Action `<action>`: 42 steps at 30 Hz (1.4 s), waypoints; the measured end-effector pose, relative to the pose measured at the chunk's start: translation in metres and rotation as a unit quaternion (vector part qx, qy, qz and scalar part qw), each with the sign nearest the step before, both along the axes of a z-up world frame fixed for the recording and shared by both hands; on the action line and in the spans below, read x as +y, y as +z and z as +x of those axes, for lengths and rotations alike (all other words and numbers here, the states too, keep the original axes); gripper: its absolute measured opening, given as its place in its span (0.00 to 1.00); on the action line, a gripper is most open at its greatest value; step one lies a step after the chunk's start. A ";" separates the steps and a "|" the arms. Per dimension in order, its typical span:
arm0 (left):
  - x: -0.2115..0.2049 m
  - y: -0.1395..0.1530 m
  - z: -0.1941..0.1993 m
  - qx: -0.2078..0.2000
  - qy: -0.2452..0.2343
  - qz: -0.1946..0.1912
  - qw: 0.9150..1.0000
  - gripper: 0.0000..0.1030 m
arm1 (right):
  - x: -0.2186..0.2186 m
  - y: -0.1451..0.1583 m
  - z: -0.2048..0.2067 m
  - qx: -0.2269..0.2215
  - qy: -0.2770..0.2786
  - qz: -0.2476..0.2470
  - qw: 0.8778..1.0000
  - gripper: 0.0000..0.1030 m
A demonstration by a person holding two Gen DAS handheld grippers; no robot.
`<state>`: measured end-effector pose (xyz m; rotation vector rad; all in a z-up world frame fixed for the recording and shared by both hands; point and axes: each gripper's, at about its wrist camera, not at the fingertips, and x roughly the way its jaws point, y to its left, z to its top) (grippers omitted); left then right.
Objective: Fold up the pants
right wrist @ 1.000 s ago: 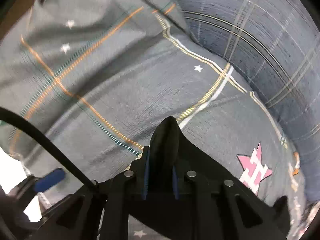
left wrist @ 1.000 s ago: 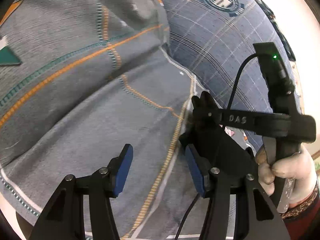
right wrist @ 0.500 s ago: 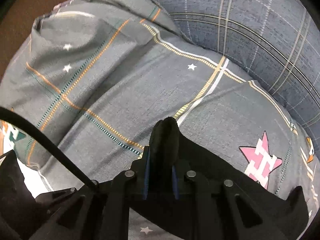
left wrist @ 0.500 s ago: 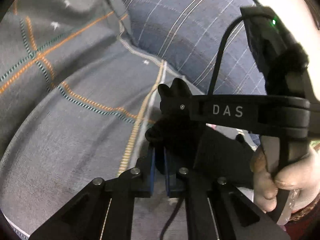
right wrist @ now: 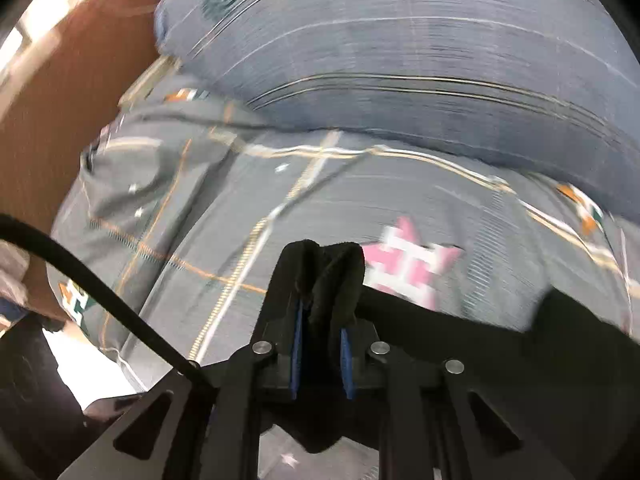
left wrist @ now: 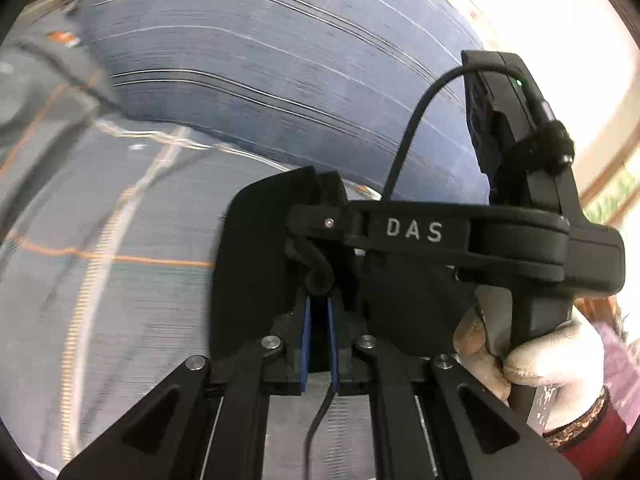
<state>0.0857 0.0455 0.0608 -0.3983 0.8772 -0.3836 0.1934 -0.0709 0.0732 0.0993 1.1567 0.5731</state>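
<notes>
Left tongs (left wrist: 319,304): clenched on a bunched edge of the black pants (left wrist: 256,264); the blue pads stand close together with dark cloth pinched at their tips.
Right tongs (right wrist: 320,312): clenched on a thick fold of the same black cloth, which sticks up between the blue pads and spills over the tips.
Black pants: held off the bed by both tongs — a flat dark panel hangs to the left of the left tongs, and in the right wrist view the cloth stretches away to the right edge of the frame (right wrist: 560,320).
Right-hand tool seen from the left: a black frame lettered DAS (left wrist: 416,232), just beyond the left tongs, gripped by a hand in a white glove (left wrist: 556,356) with a dark red cuff.
Cable (left wrist: 416,120): black, curving from the tool's upper block down to its frame.
Bed cover (right wrist: 224,216): grey, with orange and dashed lines, small white stars and a pink star (right wrist: 408,264) just beyond the right tongs.
Pillow (right wrist: 400,52): blue plaid — lying along the far side of the cover.
Sharpness: both views are smeared by motion.
</notes>
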 end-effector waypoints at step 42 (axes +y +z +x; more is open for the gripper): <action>-0.013 -0.055 0.018 0.058 0.006 0.032 0.998 0.38 | -0.152 -0.092 -0.031 0.119 -0.184 0.221 0.950 0.16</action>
